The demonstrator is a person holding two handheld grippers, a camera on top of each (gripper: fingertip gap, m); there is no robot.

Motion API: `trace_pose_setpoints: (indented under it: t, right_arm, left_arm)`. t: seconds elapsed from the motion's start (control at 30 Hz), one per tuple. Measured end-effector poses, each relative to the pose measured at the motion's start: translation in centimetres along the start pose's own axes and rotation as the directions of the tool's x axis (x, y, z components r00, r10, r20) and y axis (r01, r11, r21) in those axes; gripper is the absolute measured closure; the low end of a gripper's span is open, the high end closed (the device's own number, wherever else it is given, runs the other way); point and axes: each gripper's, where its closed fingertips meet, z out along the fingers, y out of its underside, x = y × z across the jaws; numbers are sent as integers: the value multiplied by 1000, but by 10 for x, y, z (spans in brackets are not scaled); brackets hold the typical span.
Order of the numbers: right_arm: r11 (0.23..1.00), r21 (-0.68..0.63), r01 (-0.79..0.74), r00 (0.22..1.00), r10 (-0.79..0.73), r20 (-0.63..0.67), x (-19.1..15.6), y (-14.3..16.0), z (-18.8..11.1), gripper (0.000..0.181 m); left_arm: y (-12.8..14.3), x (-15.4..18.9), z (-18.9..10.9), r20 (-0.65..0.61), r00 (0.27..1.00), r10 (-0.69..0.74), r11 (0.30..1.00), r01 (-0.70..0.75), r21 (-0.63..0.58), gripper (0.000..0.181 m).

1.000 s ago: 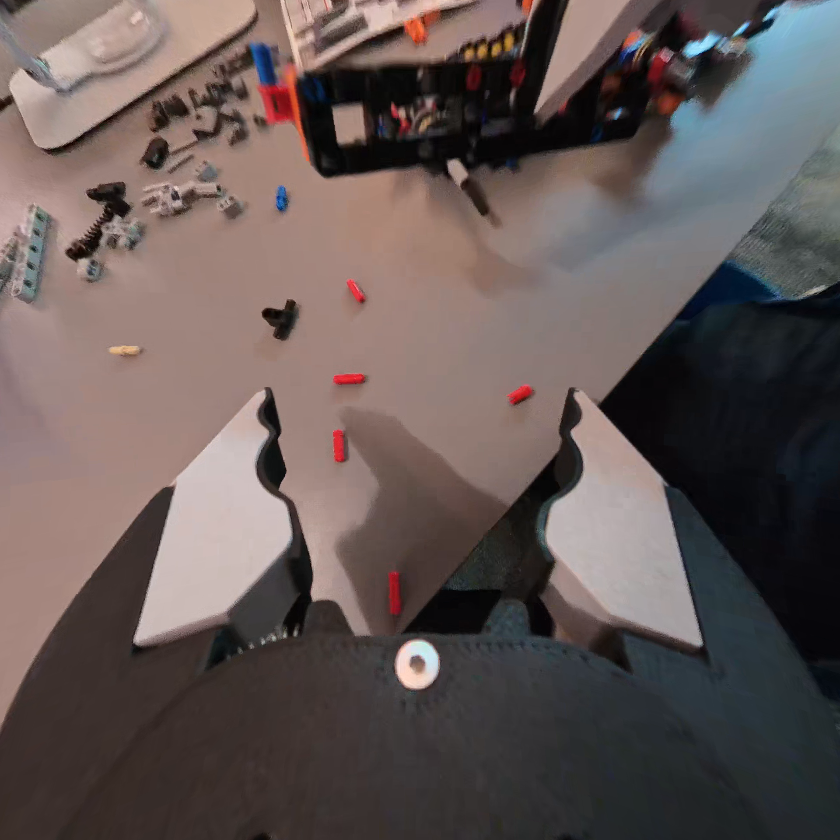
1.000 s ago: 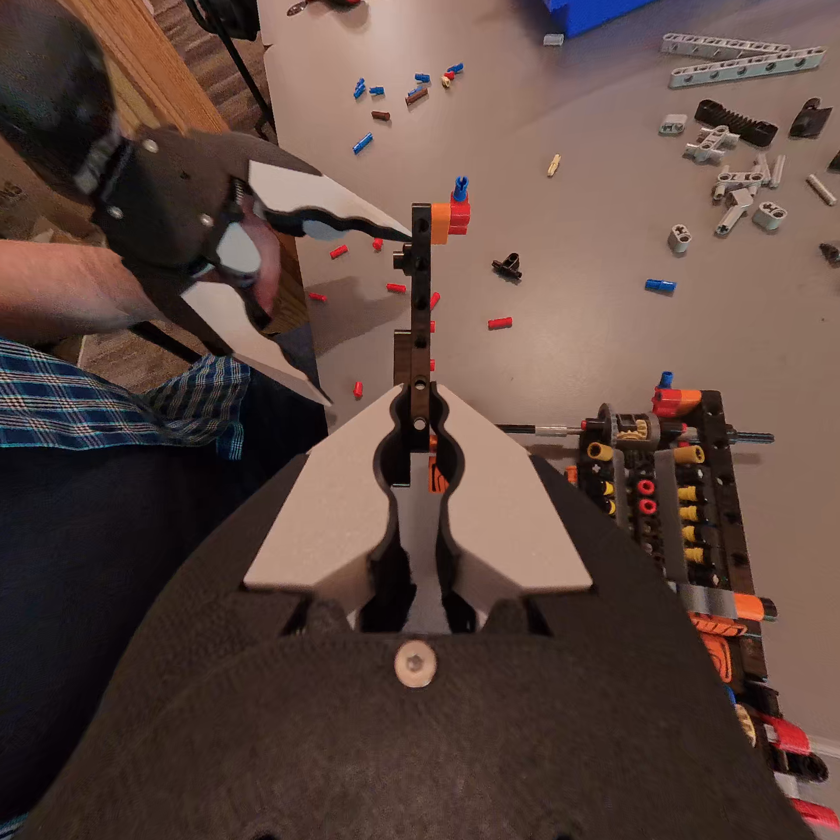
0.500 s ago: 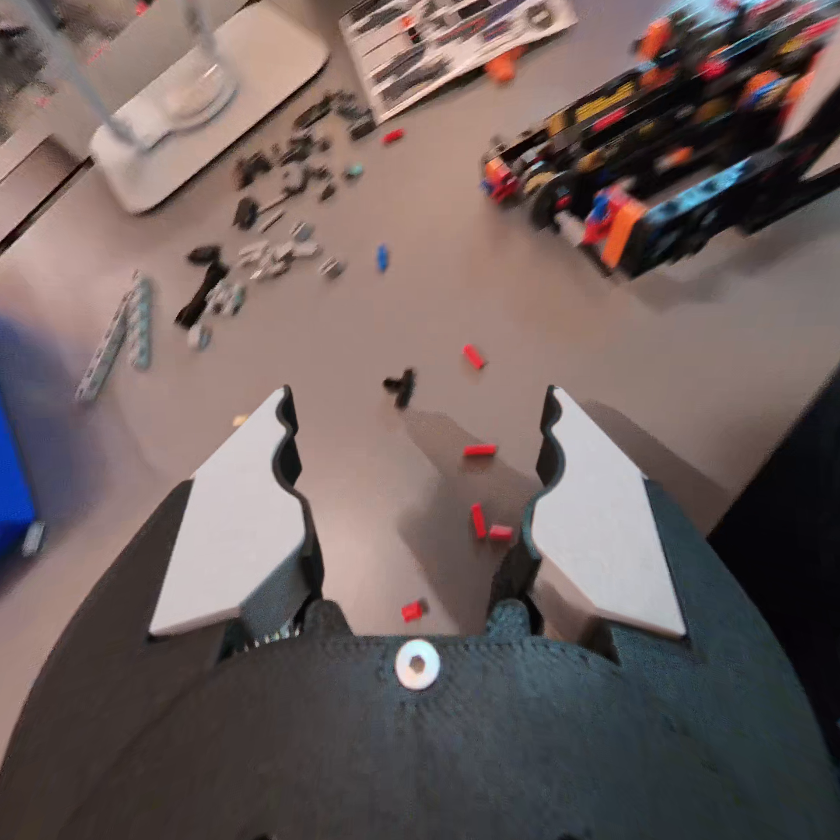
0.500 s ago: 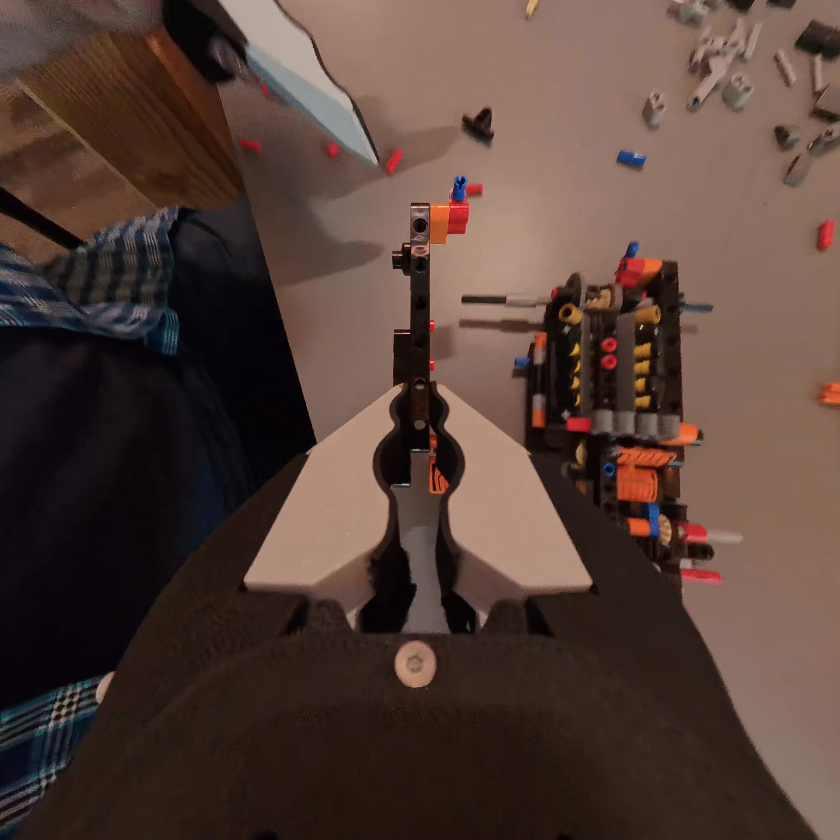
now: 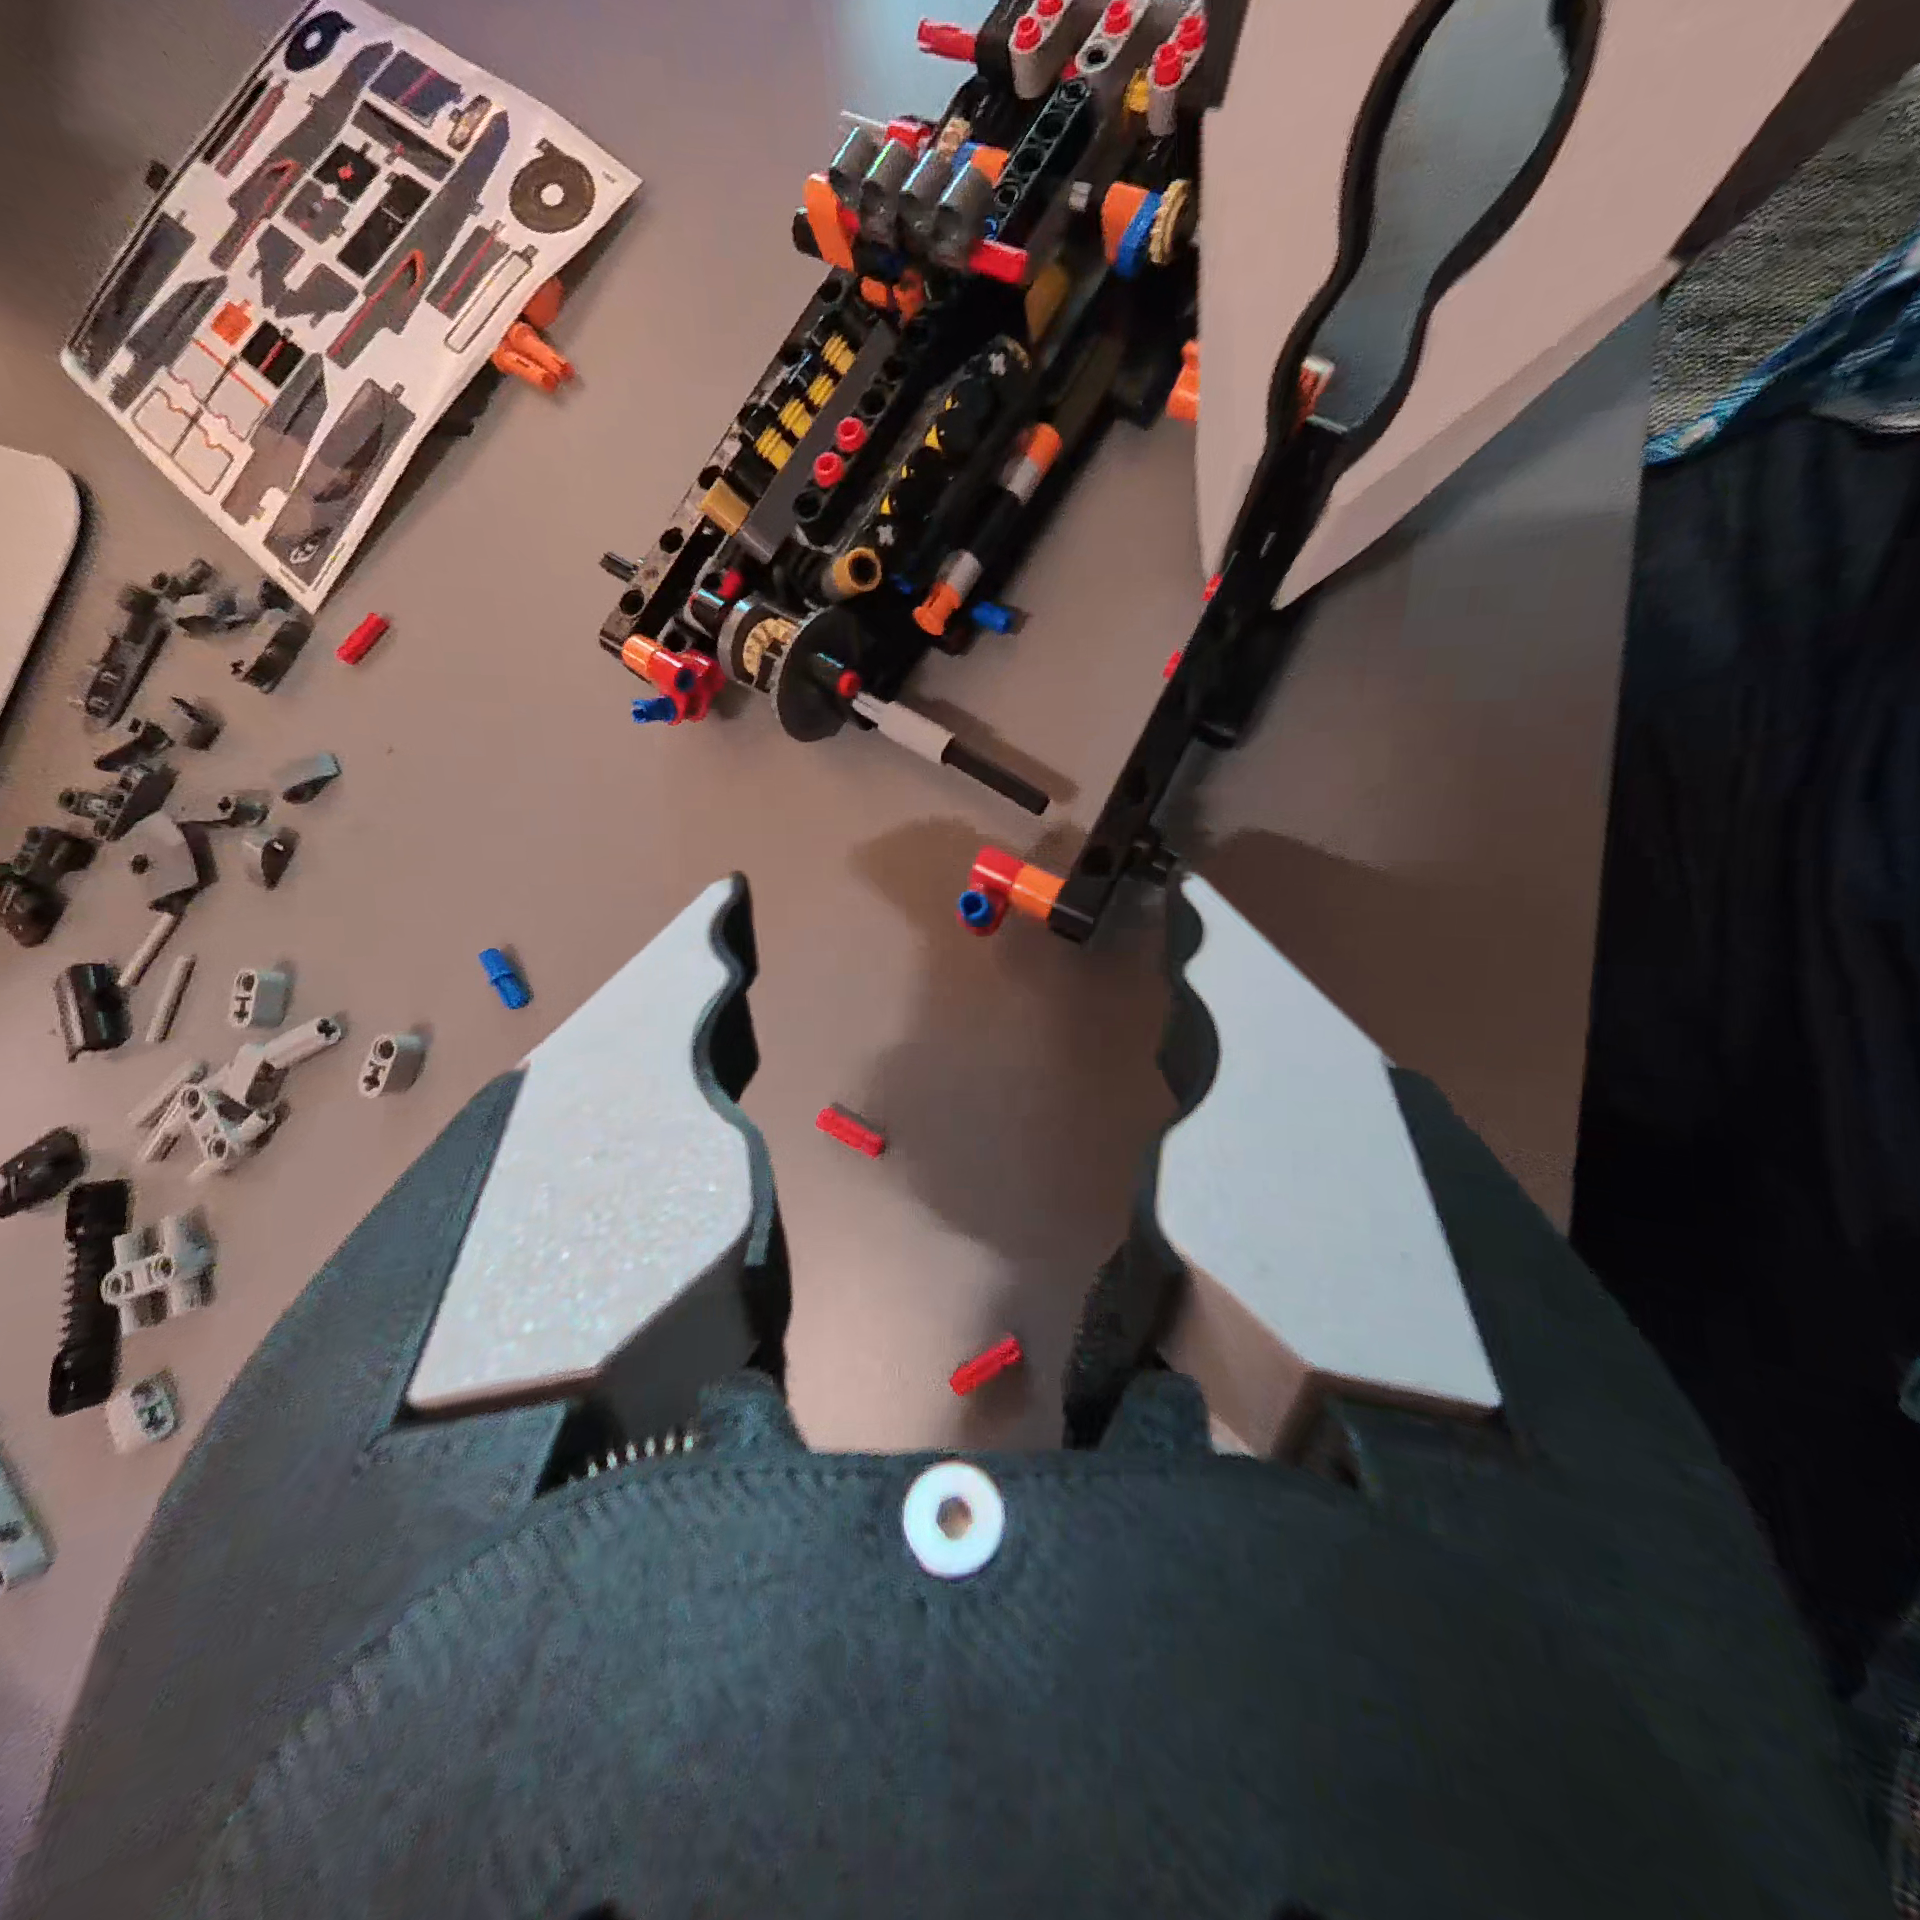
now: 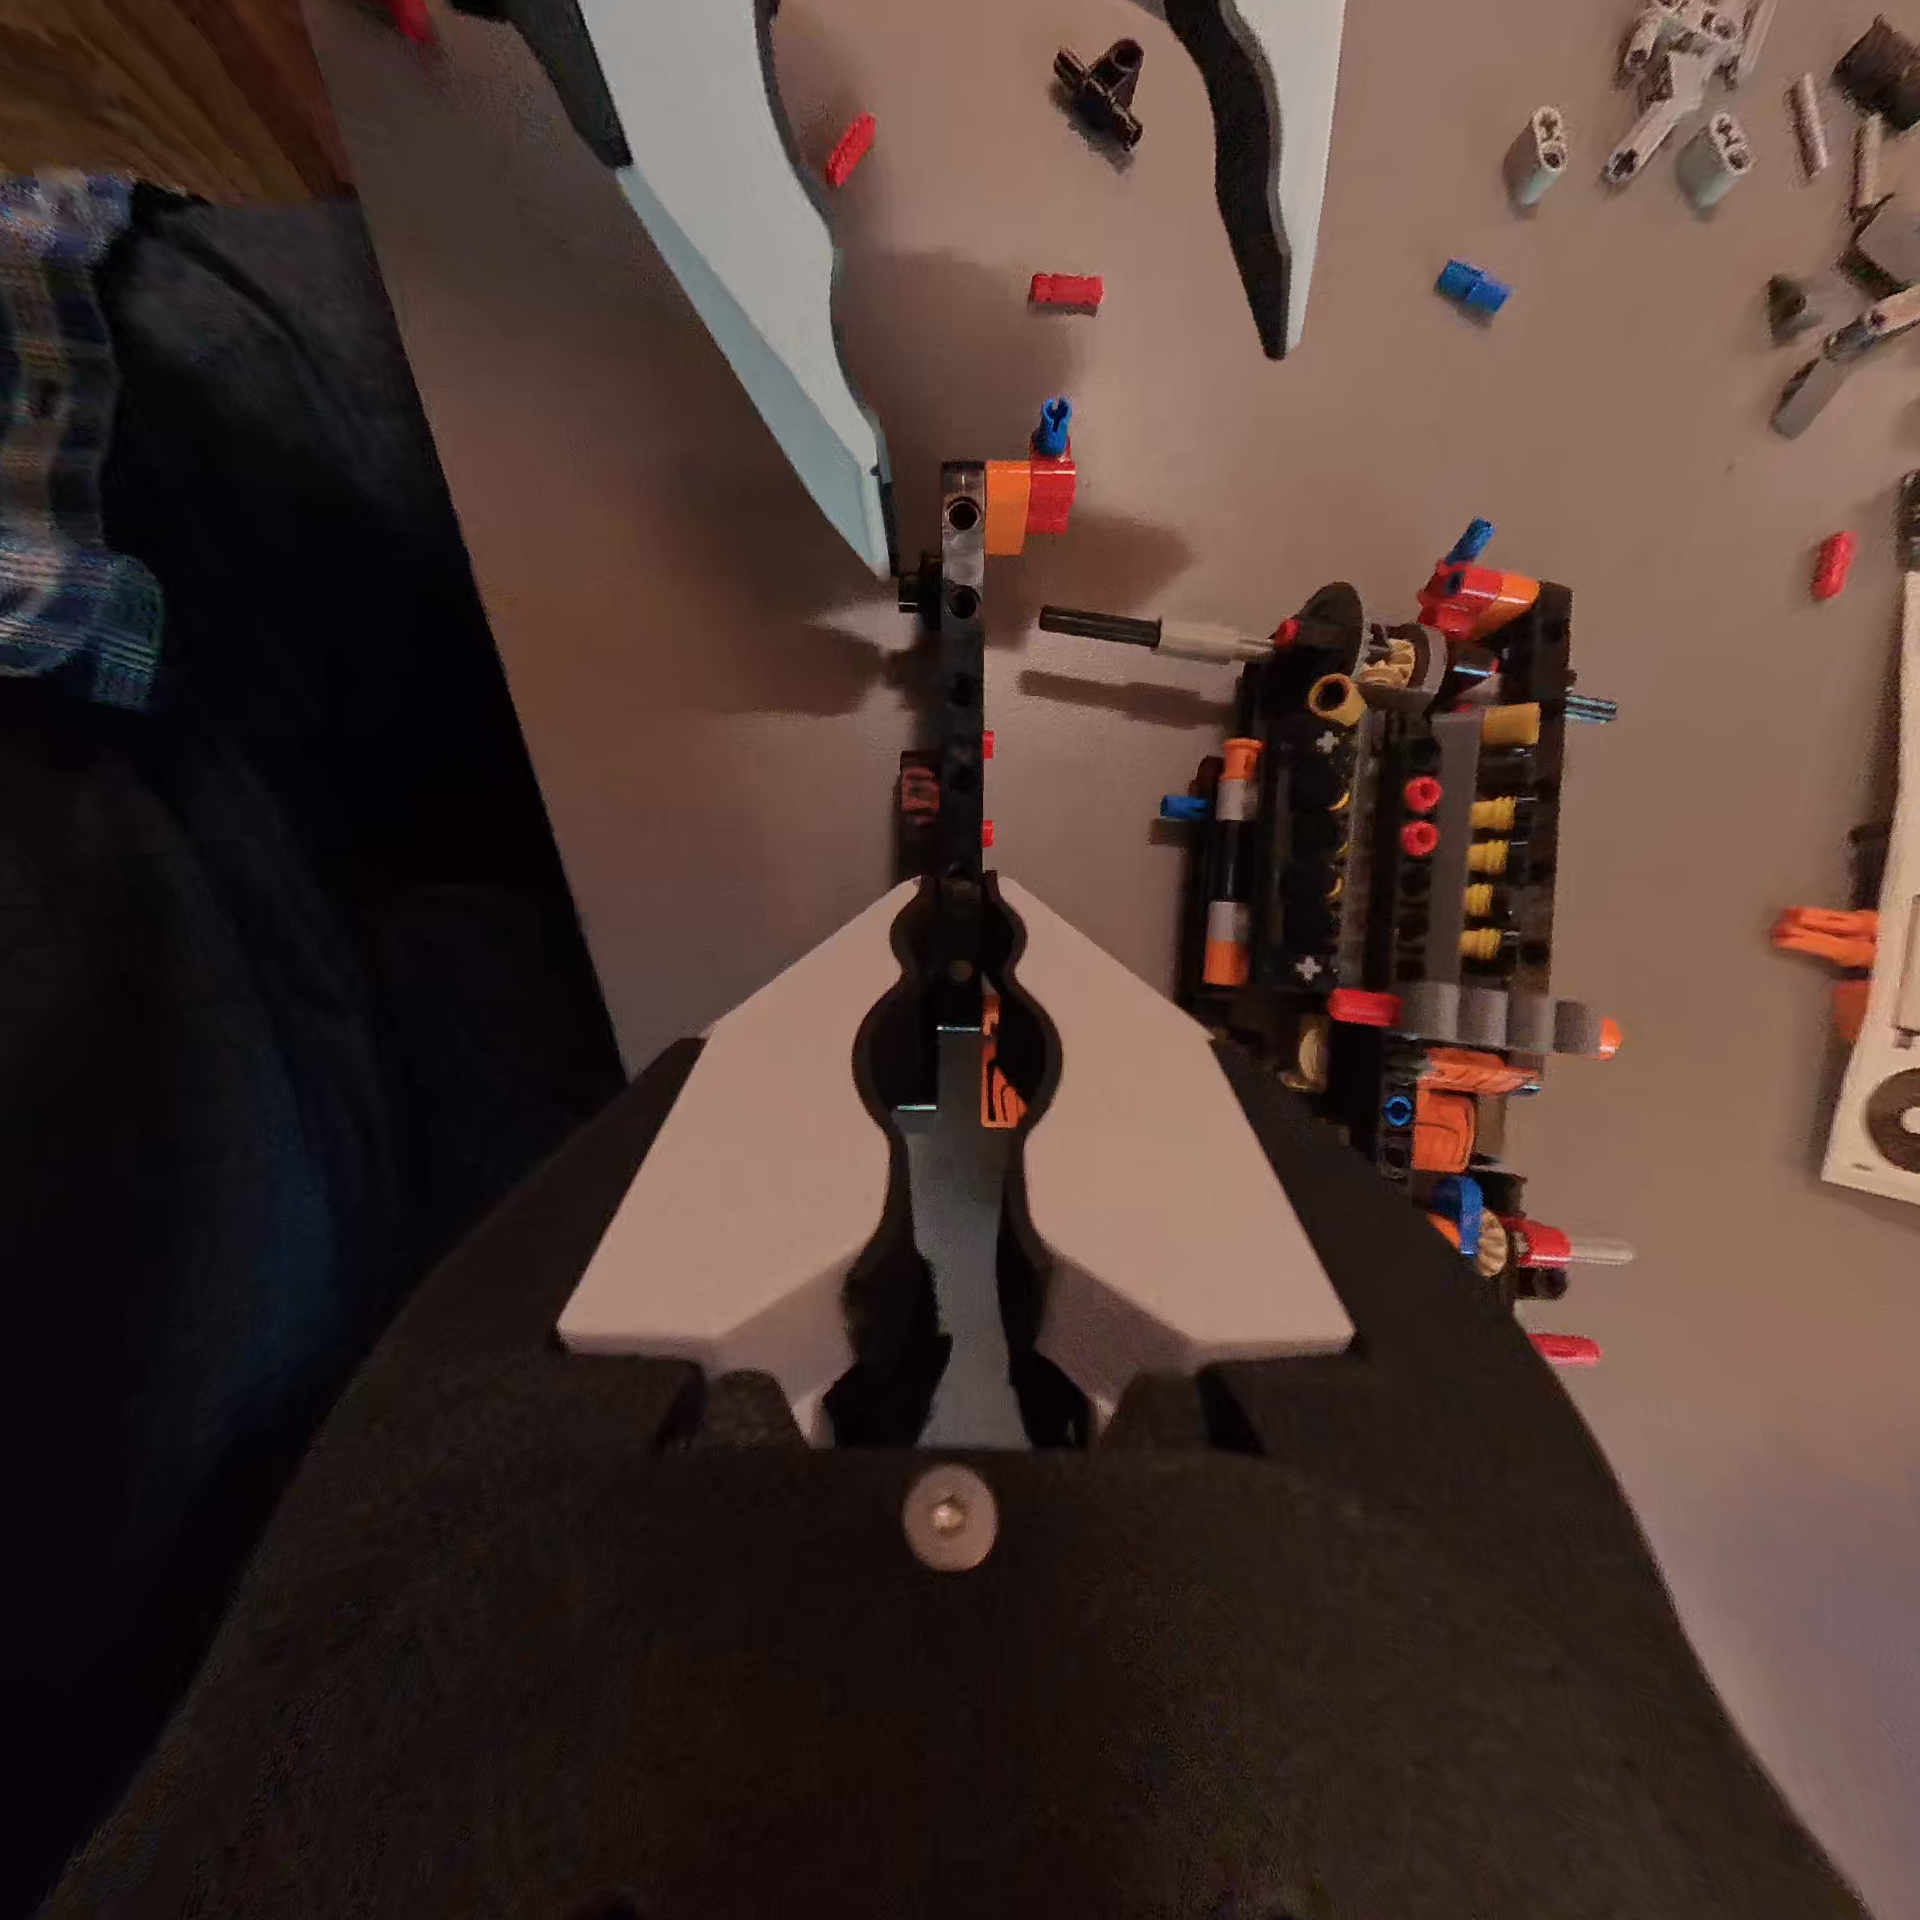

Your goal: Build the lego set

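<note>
My right hand-held gripper is pinching the near end of a long black beam, its jaws pressed onto the beam so that it sticks straight out toward twelve o'clock above the grey worktop. At the beam's far end sits an orange-and-red connector with a blue pin on top. My left hand-held gripper is spread wide and empty, and its right fingertip is just beside the beam's far end, near a small black pin on the beam's side; whether it touches I cannot tell. The beam looks light and stiff, hard smooth plastic that could twist in a pinch, so I judge it best held flat across its broad faces, away from the connector, which might pop off under sideways force. At about two o'clock from my right hand-held gripper lies the partly built chassis, dense with black, yellow, red and orange parts and probably heavier, best steadied by its frame. Loose red pins lie under my left hand-held gripper, grey and black loose pieces spread at nine o'clock, and a sticker sheet at eleven. The beam's gripped end is hidden inside my jaws, the chassis is cut off at the top of the left wrist view, and the far small pieces are blurred.
</note>
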Motion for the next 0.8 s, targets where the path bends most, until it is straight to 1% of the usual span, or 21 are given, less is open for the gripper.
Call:
trace_pose_setpoints:
  t: [0.03, 0.1, 0.23, 0.37, 0.43, 0.6, 0.73, 0.8]
  right_arm:
    - [1000, -12, 28, 999, -28, -31, 2, 1, 2, 176]
    - [998, -8, 64, 996, -65, -62, 3, -2, 5, 176]
    - [995, -18, 98, 989, -99, -109, 8, -3, 5, 176]
    - [989, -20, 148, 976, -149, -156, 11, -3, 5, 176]
    - [988, -14, 154, 974, -154, -166, 11, -2, 4, 176]
    - [998, 19, 64, 991, -62, -123, 11, 2, 2, 176]
    - [996, 50, -76, 996, 78, -36, 13, 2, 2, 176]
    - [992, 64, -105, 994, 106, -8, 13, -1, 2, 175]
  left_arm:
    - [0, 1, 0, -3, 1000, 6, 1000, -6, 5, 109]
    - [4, 4, 2, -26, 999, 23, 1000, -24, -11, 124]
    - [3, 11, 3, -43, 998, 51, 999, -51, 8, 144]
    - [1, 8, 3, -19, 994, 105, 994, -104, 13, 145]
    - [1, 8, 4, -10, 991, 135, 991, -134, 17, 152]
    - [-3, 8, 7, -30, 988, 153, 988, -152, 19, 153]
    - [-2, 4, 11, -75, 989, 130, 991, -131, 2, 152]
    - [-2, 2, 12, -93, 988, 123, 992, -124, -4, 153]
